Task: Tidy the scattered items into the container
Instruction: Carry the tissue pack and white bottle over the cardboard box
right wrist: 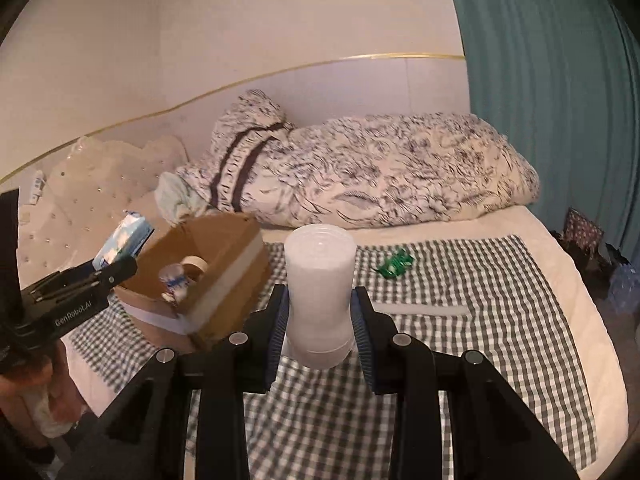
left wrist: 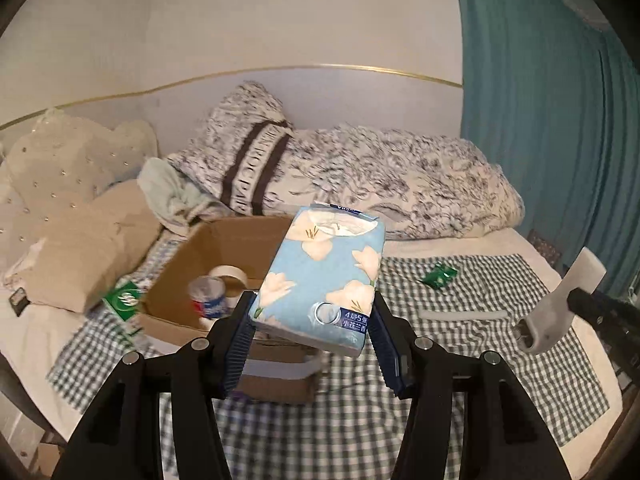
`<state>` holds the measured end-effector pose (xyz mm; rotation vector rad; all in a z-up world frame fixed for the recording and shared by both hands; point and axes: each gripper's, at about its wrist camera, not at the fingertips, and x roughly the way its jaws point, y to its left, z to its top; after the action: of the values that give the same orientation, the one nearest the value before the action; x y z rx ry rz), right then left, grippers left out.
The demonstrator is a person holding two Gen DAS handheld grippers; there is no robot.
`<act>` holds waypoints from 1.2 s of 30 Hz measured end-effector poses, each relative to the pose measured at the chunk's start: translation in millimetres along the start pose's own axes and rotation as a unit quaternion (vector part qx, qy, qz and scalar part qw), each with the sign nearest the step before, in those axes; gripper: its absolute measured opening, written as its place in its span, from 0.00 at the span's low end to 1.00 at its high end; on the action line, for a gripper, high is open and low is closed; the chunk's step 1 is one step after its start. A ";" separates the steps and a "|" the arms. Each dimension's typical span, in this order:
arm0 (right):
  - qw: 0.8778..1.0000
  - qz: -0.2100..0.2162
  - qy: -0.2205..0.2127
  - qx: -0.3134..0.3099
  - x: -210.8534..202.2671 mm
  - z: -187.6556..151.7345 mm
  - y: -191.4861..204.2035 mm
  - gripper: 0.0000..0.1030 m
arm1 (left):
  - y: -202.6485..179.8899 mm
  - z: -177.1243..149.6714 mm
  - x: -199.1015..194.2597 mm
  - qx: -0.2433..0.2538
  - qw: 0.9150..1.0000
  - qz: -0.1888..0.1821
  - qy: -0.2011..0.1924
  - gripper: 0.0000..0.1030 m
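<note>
My left gripper (left wrist: 312,324) is shut on a blue flowered tissue pack (left wrist: 320,276) and holds it in the air just right of the open cardboard box (left wrist: 236,236). The box holds a roll of tape (left wrist: 230,274) and a small blue-and-white cup (left wrist: 208,296). My right gripper (right wrist: 318,312) is shut on a white plastic bottle (right wrist: 320,292) above the checked cloth (right wrist: 460,280), right of the box (right wrist: 224,264). The left gripper (right wrist: 116,270) with the pack (right wrist: 124,240) shows in the right wrist view. A green wrapper (left wrist: 438,275) lies on the cloth, also in the right wrist view (right wrist: 394,262).
A patterned duvet (left wrist: 360,172) is heaped along the wall behind the box. A beige pillow (left wrist: 88,248) and a green packet (left wrist: 124,300) lie left of the box. A teal curtain (left wrist: 540,100) hangs on the right. A pale strip (left wrist: 460,315) lies on the cloth.
</note>
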<state>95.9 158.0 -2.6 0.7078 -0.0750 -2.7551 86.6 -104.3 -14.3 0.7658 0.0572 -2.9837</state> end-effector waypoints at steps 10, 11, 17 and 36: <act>0.999 0.030 -0.003 -0.024 7.8 11.7 45.6 0.31 | 53.7 4.0 -11.6 -0.037 0.999 0.022 0.003 0.54; 0.999 0.035 0.000 -0.025 12.8 12.9 50.8 0.31 | 58.4 4.4 -10.3 -0.039 0.999 0.024 0.004 0.54; 0.997 0.062 0.010 -0.039 40.0 19.8 82.0 0.31 | 82.4 7.1 1.5 -0.051 0.998 0.039 0.010 0.54; 0.985 0.122 0.072 -0.099 175.4 51.9 180.2 0.31 | 134.7 29.3 104.0 -0.051 0.997 0.041 0.047 0.54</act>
<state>-26.9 -67.2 -16.3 0.7842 0.1318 -2.4291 -9.2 -245.3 -41.6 0.8731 0.1752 -2.8411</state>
